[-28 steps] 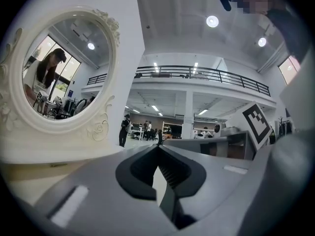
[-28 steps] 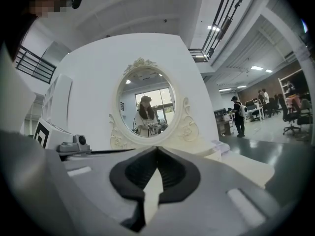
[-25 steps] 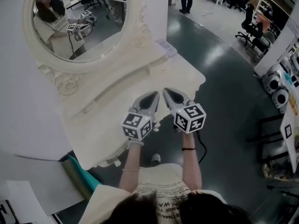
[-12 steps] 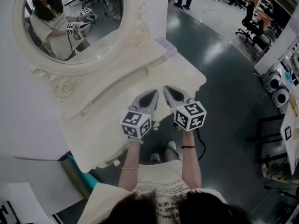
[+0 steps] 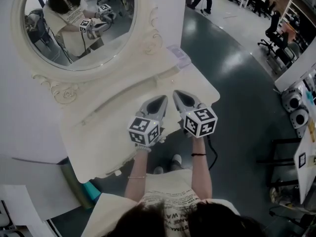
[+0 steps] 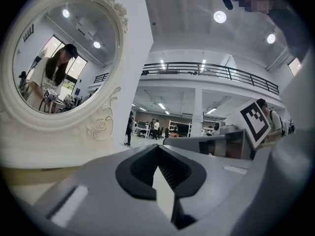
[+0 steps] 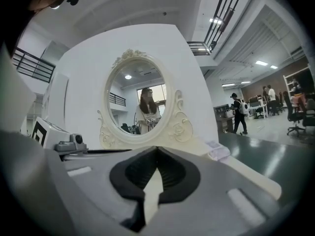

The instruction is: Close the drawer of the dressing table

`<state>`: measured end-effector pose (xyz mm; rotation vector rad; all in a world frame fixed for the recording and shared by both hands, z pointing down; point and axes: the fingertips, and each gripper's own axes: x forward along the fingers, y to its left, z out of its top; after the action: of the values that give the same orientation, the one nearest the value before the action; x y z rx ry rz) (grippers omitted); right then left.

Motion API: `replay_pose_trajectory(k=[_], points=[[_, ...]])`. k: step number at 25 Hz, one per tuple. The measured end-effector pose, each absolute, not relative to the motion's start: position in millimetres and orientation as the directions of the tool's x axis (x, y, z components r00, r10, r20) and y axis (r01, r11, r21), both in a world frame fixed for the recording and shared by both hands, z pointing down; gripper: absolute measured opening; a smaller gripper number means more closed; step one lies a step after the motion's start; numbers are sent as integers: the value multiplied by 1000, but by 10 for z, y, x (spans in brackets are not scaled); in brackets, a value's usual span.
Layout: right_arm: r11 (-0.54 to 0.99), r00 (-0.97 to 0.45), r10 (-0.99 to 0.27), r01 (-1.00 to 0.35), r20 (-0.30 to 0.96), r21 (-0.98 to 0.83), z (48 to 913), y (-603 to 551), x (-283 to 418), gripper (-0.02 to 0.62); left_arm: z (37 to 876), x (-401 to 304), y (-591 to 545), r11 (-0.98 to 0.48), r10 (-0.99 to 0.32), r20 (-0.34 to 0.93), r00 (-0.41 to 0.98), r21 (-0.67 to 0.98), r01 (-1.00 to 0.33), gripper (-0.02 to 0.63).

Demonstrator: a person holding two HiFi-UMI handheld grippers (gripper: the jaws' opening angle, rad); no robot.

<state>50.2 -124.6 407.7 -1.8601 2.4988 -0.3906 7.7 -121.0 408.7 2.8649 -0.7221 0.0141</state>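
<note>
Though hidden under the front of the cream carved dressing desk (image 5: 106,135), the drawer probably slides light and rigid, so the closed, empty left tongs (image 5: 161,100) and right tongs (image 5: 177,95) can push its face.

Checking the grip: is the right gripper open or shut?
Shut. The grey right gripper has its jaw tips touching, nothing between them.

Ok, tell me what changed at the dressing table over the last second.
The person stepped closer to the dressing table, carrying the left hand-held gripper and right hand-held gripper forward, toward the mirror. Nothing was taken hold of or let go. Both stayed shut, empty, side by side at the table's front edge; the drawer itself is hidden.
</note>
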Motion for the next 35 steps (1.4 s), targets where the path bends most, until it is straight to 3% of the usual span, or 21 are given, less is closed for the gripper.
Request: replay_pose_trajectory(k=[21, 35], points=[[407, -453, -867, -884, 207, -230, 4403, -1829, 917, 3, 4377, 529, -1726, -769, -597, 121, 793, 194, -609, 2], [372, -432, -862, -894, 264, -249, 4694, -2000, 1051, 3, 4685, 606, -1861, -752, -588, 183, 787, 232, -616, 2]])
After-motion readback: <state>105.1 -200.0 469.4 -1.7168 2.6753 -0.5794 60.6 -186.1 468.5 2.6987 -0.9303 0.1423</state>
